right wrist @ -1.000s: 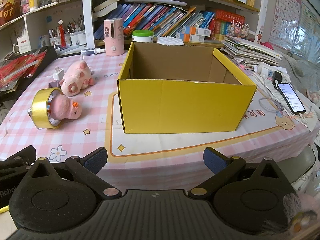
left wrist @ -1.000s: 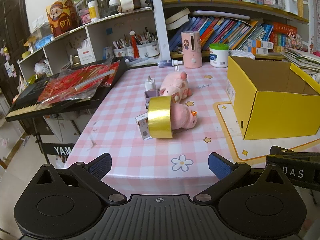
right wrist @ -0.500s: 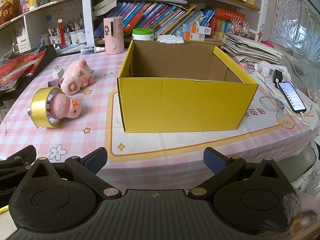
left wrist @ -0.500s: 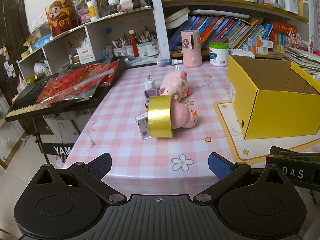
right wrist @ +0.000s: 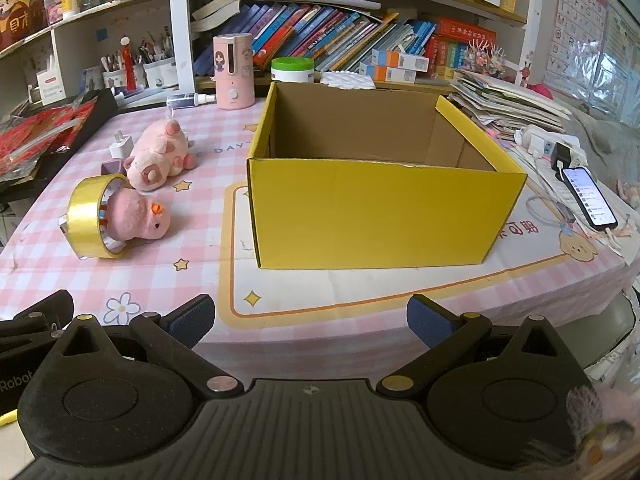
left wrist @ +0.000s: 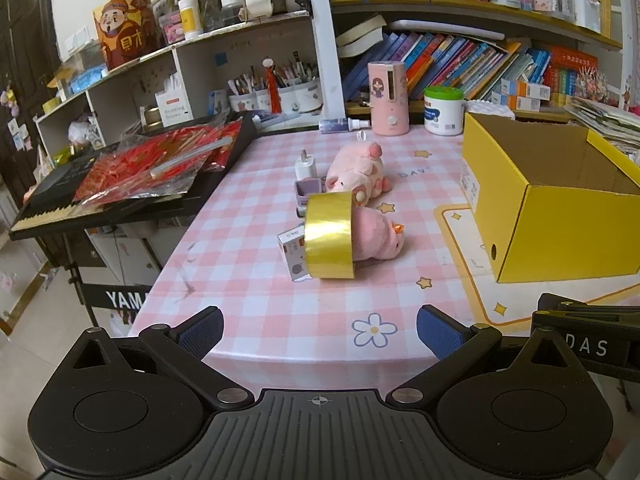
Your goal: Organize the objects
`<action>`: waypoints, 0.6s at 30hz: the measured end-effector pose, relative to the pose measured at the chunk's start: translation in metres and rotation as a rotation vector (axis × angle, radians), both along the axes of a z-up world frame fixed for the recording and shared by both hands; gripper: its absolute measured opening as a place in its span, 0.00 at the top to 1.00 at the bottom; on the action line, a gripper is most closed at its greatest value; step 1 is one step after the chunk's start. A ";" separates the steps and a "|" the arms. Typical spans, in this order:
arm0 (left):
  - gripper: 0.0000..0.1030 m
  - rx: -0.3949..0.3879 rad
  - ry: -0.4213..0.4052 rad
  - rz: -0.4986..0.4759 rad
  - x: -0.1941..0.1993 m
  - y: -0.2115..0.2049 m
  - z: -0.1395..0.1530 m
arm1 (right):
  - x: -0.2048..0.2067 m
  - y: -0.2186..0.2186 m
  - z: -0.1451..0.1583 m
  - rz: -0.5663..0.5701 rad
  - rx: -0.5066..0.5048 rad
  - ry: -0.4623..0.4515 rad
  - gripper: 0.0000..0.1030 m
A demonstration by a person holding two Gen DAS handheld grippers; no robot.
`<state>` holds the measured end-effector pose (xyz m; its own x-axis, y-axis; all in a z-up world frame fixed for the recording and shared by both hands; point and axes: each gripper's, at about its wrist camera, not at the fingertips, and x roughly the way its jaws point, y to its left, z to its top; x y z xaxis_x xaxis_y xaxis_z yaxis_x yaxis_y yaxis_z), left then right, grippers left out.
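Observation:
A gold tape roll (left wrist: 330,236) stands on edge on the pink checked table (left wrist: 248,280), leaning on a pink plush chick (left wrist: 378,234); both show in the right wrist view, tape roll (right wrist: 90,218), chick (right wrist: 138,220). A pink plush pig (left wrist: 356,170) lies behind them, with a white charger (left wrist: 306,166), a purple case (left wrist: 309,192) and a small white box (left wrist: 294,252) nearby. An open empty yellow box (right wrist: 384,196) stands right. My left gripper (left wrist: 320,330) and right gripper (right wrist: 310,318) are open and empty at the table's front edge.
A keyboard with red packets (left wrist: 152,168) sits left of the table. A pink dispenser (left wrist: 389,98), a white tub (left wrist: 443,110) and a spray bottle (left wrist: 340,124) stand at the back. A phone (right wrist: 590,196) and cables lie right of the box. Bookshelves rise behind.

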<state>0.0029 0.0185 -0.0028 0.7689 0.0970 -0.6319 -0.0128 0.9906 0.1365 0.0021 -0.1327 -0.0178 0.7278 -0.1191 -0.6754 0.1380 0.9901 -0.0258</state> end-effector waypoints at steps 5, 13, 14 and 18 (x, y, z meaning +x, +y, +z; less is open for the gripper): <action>0.00 -0.006 0.000 0.002 0.002 0.007 0.001 | 0.004 0.005 0.001 0.011 0.012 0.004 0.00; 0.00 -0.035 0.028 -0.003 0.008 0.019 0.001 | 0.007 0.009 0.005 0.044 0.057 -0.005 0.06; 0.00 -0.035 0.032 -0.012 0.008 0.019 0.000 | 0.007 0.010 0.005 0.054 0.069 -0.007 0.10; 0.00 -0.057 0.031 -0.030 0.006 0.023 0.001 | 0.010 0.014 0.005 0.098 0.103 0.002 0.28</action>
